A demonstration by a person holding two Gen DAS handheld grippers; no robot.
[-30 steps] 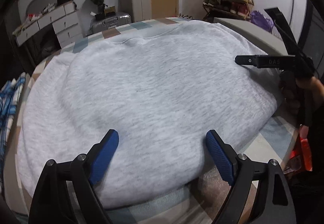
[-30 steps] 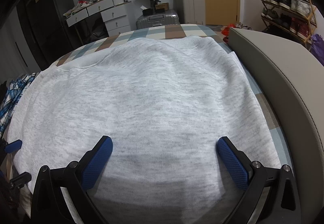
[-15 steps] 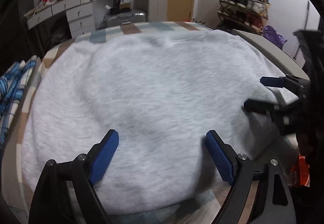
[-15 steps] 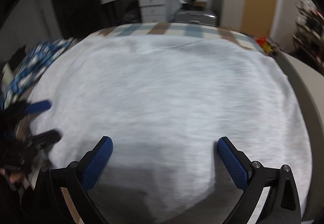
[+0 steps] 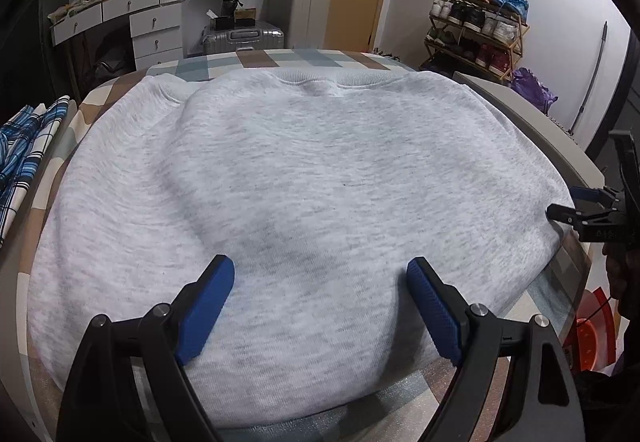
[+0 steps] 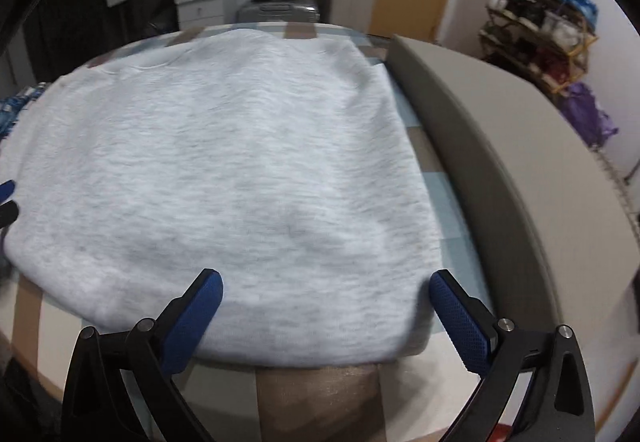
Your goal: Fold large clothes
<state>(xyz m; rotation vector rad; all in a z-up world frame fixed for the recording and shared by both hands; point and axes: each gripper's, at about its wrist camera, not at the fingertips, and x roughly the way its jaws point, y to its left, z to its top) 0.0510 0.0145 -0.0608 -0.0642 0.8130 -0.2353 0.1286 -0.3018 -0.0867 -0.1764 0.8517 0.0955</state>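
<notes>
Grey sweatshirt (image 5: 304, 202) is lying flat on the checkered bed (image 5: 280, 58), already folded once. Both grippers are pulling back toward its near edge: left gripper (image 5: 320, 306) and right gripper (image 6: 326, 316), fingers spread wide, holding nothing, probably lining up for the next fold.

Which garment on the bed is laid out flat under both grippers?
The grey sweatshirt, spread flat across the checked bed cover. The blue plaid shirt lies bunched at the bed's left edge.
</notes>
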